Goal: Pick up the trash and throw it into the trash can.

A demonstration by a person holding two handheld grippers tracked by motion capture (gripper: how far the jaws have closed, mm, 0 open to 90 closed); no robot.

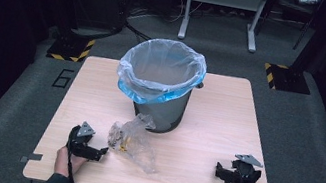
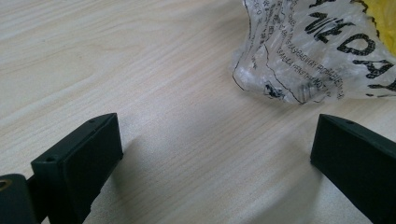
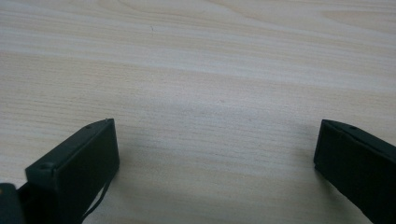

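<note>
A crumpled clear plastic bag (image 1: 133, 140) with black print and something yellow inside lies on the wooden table (image 1: 217, 116) in front of a dark bin. My left gripper (image 1: 100, 152) rests at the table's front left, just left of the bag, open with nothing between its jaws. In the left gripper view the bag (image 2: 317, 51) lies just beyond the gripper (image 2: 215, 140), toward the upper right. My right gripper (image 1: 224, 172) sits at the front right, open over bare wood (image 3: 215, 144), well away from the bag.
A dark bin (image 1: 162, 107) lined with a clear and blue bag (image 1: 162, 68) stands at the table's middle back. Grey carpet surrounds the table, with a white frame stand (image 1: 221, 10) and yellow-black striped bases (image 1: 71, 48) beyond it.
</note>
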